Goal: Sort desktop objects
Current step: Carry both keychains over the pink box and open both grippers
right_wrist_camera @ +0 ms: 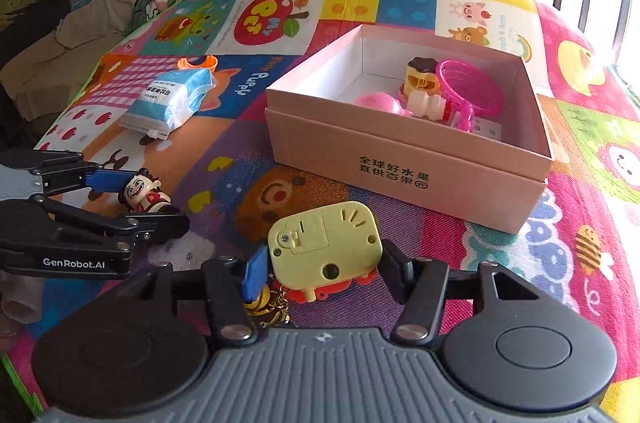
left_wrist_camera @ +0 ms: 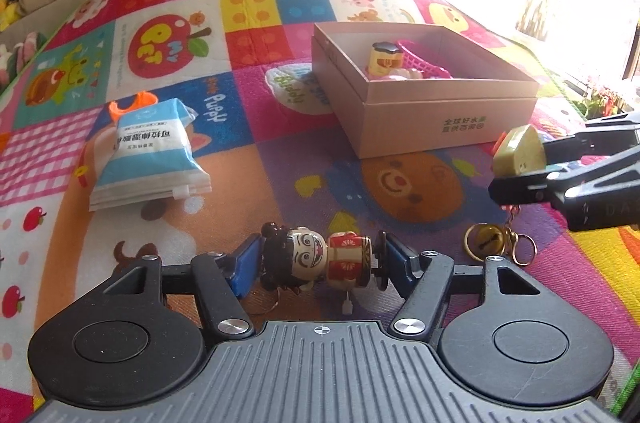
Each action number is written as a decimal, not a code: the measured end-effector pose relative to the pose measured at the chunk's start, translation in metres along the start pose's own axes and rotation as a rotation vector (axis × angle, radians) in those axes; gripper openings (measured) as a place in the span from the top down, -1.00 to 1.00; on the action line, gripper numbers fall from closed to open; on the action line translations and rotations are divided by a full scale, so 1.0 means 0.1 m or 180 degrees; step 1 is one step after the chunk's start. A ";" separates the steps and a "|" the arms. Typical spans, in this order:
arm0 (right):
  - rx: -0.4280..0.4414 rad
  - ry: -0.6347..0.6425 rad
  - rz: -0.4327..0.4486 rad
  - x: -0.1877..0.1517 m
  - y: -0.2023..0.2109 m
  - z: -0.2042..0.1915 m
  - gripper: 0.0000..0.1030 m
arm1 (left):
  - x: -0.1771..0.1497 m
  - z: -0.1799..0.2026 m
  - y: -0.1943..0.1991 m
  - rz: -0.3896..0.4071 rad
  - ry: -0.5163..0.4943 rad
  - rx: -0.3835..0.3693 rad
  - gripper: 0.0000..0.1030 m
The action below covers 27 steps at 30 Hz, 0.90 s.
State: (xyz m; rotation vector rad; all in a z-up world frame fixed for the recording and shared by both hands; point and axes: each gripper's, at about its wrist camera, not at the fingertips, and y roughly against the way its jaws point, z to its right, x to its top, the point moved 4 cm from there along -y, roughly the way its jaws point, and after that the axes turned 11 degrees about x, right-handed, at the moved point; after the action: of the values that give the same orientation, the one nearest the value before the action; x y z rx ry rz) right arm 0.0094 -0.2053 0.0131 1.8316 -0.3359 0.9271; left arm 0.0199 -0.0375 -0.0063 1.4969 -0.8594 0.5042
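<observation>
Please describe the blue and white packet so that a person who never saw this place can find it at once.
Start from the pink cardboard box on the colourful play mat. To its left lies the blue and white packet, flat on the mat beside an orange plastic piece. It is the only soft sealed bag with printed Chinese text.

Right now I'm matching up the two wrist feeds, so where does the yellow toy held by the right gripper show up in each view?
Left wrist view: the yellow toy is at the right edge, clamped in the right gripper coming in from the side.
Right wrist view: it sits bottom centre, its back facing the camera, between the fingers.
Shared landmark: the pink box just beyond it.
</observation>
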 end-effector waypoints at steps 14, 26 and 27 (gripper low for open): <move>-0.0264 0.0236 0.1412 0.98 1.68 0.05 -0.11 | 1.10 0.27 0.56 0.1038 -0.0231 -0.0022 -0.34; -0.0457 0.0080 0.1464 1.27 1.39 0.50 -0.11 | 1.42 0.49 -0.26 0.0720 0.0013 -0.0410 -0.34; -0.0468 0.0062 0.1459 1.28 1.36 0.53 -0.11 | 1.43 0.55 -0.31 0.0707 0.0004 -0.0454 -0.34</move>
State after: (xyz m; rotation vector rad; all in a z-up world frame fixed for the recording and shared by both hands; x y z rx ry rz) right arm 0.0365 -0.2906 0.1858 1.6370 -0.8136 1.1942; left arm 0.1226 -0.1239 0.0743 1.2781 -1.0455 0.5937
